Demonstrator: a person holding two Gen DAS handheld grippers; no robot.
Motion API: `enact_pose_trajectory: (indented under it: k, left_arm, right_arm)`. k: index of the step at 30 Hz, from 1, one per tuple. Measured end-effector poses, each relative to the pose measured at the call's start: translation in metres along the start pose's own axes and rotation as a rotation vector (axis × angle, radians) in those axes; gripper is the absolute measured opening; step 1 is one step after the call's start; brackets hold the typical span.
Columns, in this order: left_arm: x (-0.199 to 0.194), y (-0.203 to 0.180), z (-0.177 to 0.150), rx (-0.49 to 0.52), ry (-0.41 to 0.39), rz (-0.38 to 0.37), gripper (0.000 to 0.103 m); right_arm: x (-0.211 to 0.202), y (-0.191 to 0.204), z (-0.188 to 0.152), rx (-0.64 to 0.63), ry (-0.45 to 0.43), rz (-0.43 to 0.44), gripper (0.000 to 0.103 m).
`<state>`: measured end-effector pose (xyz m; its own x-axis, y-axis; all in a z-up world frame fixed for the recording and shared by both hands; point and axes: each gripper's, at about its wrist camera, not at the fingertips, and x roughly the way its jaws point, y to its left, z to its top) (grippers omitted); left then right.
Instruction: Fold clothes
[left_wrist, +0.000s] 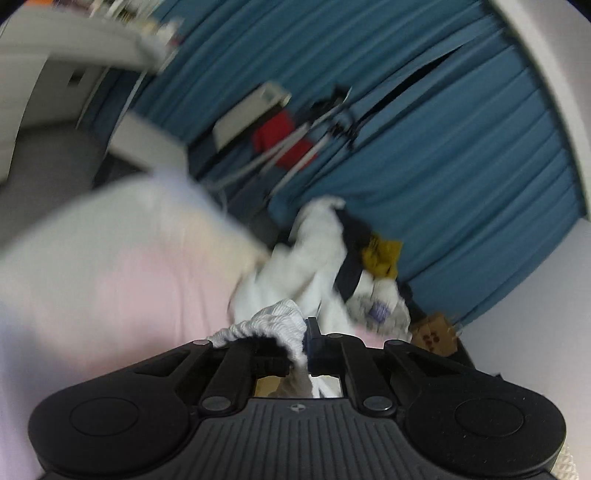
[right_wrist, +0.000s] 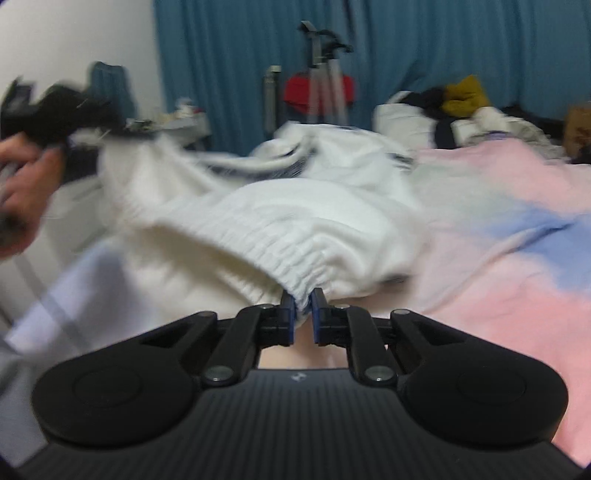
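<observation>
A white garment (right_wrist: 280, 221) with a ribbed elastic waistband is stretched over the pink and blue bed sheet (right_wrist: 498, 266). My right gripper (right_wrist: 303, 306) is shut on the waistband's gathered edge. In the left wrist view, my left gripper (left_wrist: 300, 341) is shut on another part of the same waistband (left_wrist: 273, 325), which drapes over its left finger. The right wrist view also shows that left gripper (right_wrist: 40, 107) at the far left, held up by a person's hand (right_wrist: 26, 177), with the white cloth trailing from it. Both views are blurred.
A heap of mixed clothes (right_wrist: 461, 103), white, dark and mustard, lies at the bed's far side and appears as a heap (left_wrist: 351, 258) in the left wrist view. Blue curtains (right_wrist: 229, 55) hang behind. A tripod with something red (right_wrist: 321, 88) stands by them.
</observation>
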<state>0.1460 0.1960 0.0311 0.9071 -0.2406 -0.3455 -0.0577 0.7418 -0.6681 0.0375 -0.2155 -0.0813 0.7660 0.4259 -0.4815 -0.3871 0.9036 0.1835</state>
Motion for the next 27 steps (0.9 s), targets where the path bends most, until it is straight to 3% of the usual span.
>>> enact_pose_trajectory:
  k: [5,9,15,18,21,23,27]
  left_arm:
    - [-0.018,-0.006,0.081,0.082,-0.156,0.097,0.008]
    - [-0.008,0.023,0.122,0.103,-0.203,0.271,0.008]
    - [0.044,0.119,0.108,0.062,-0.099,0.494,0.008]
    - [0.063,0.162,0.089,0.009,-0.035,0.533,0.009]
    - [0.067,0.174,0.081,0.013,-0.014,0.529,0.009]
    - [0.065,0.173,0.083,0.034,-0.009,0.514,0.015]
    - [0.04,0.164,0.08,0.06,-0.013,0.492,0.049]
  right_arm:
    - [0.018,0.048,0.028,0.072,-0.033,0.278,0.012]
    - [0.06,0.112,0.051,-0.008,-0.028,0.403,0.012]
    - [0.139,0.158,0.03,-0.077,0.089,0.477,0.013]
    - [0.161,0.164,0.014,-0.111,0.144,0.485,0.014]
    - [0.17,0.17,0.008,-0.151,0.165,0.501,0.016]
    - [0.166,0.173,0.007,-0.162,0.163,0.51,0.018]
    - [0.165,0.175,0.013,-0.175,0.15,0.559,0.024]
